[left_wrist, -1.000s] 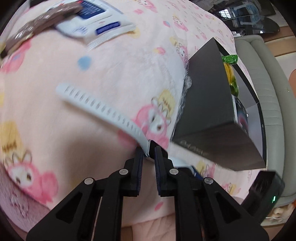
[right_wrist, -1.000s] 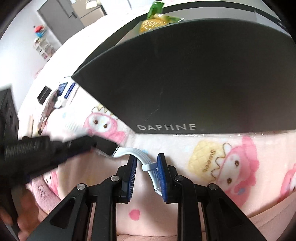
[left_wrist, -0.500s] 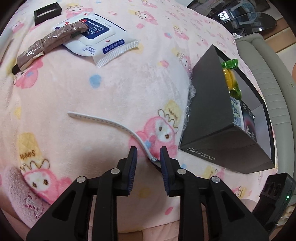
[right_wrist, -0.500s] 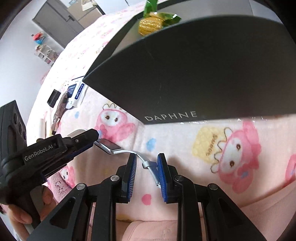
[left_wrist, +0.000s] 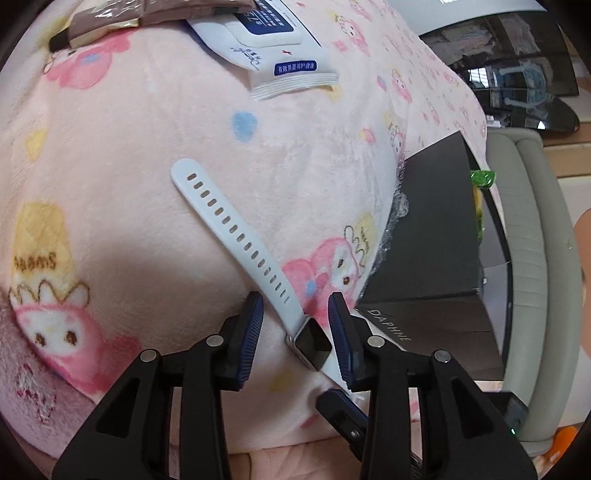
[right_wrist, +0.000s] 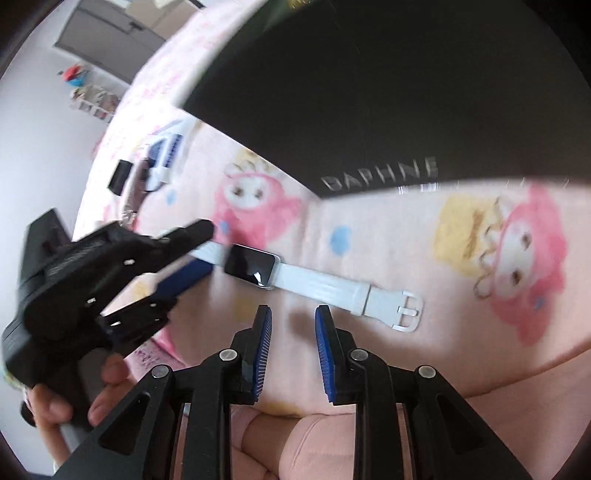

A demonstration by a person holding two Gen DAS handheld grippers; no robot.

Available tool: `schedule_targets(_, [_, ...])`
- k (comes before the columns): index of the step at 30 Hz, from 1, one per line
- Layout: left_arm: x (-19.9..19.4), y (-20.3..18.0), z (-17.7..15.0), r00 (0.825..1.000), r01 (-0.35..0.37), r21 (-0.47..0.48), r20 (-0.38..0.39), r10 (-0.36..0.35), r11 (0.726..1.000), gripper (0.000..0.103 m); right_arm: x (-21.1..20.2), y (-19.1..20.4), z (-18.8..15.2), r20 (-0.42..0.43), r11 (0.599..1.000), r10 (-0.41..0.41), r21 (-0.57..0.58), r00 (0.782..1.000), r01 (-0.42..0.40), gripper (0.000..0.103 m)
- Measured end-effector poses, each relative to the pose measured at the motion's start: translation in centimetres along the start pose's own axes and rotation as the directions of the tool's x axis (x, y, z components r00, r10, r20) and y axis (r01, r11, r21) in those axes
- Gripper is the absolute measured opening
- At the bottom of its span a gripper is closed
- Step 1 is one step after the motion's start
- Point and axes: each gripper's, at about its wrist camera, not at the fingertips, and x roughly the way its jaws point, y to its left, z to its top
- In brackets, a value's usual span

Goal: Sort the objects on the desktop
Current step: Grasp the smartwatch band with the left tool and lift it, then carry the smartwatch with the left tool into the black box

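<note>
1. Since half a second ago both tools have let go of the watch point(right_wrist: 255, 268); it now lies flat and stretched out on the blanket point(left_wrist: 147, 155), where before it hung pinched between them.
2. The blanket, pink with cartoon prints, covers the desk.
3. The box point(left_wrist: 436, 236), black and marked DAPHNE, stands just beyond the watch, with a green wrapper point(left_wrist: 482, 179) showing inside.
4. The left tool point(left_wrist: 295, 317) is wide open; its jaws straddle the watch's dark face, holding nothing.
5. The right tool point(right_wrist: 293, 325) is open and empty, just short of the buckle strap.
6. A wipes pack point(left_wrist: 273, 48) and a brown sachet point(left_wrist: 147, 13) lie at the far side.
7. The watch's holed strap runs away from the left tool.
</note>
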Motion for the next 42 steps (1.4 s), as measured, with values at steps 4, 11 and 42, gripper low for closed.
schedule_targets(4, [-0.4, 0.1, -0.5, 1.000, -0.005, 0.006, -0.002, 0.005, 1.000, 0.006, 0.3, -1.1, 1.2, 0.032, 0.999, -0.004, 0.041, 0.999, 0.003, 0.021])
schedule_targets(11, [-1.1, 0.3, -1.3, 1.000, -0.009, 0.011, -0.007, 0.009, 1.000, 0.006, -1.2, -0.3, 1.3, 0.153, 0.998, -0.067, -0.005, 0.986, 0.068, 0.021])
schedule_targets(42, [-0.6, 0.2, -1.3, 0.999, -0.028, 0.010, 0.019, 0.027, 1.000, 0.016, -0.3, -3.8, 3.8, 0.187, 0.981, 0.059, 0.173, 0.981, -0.092, 0.039])
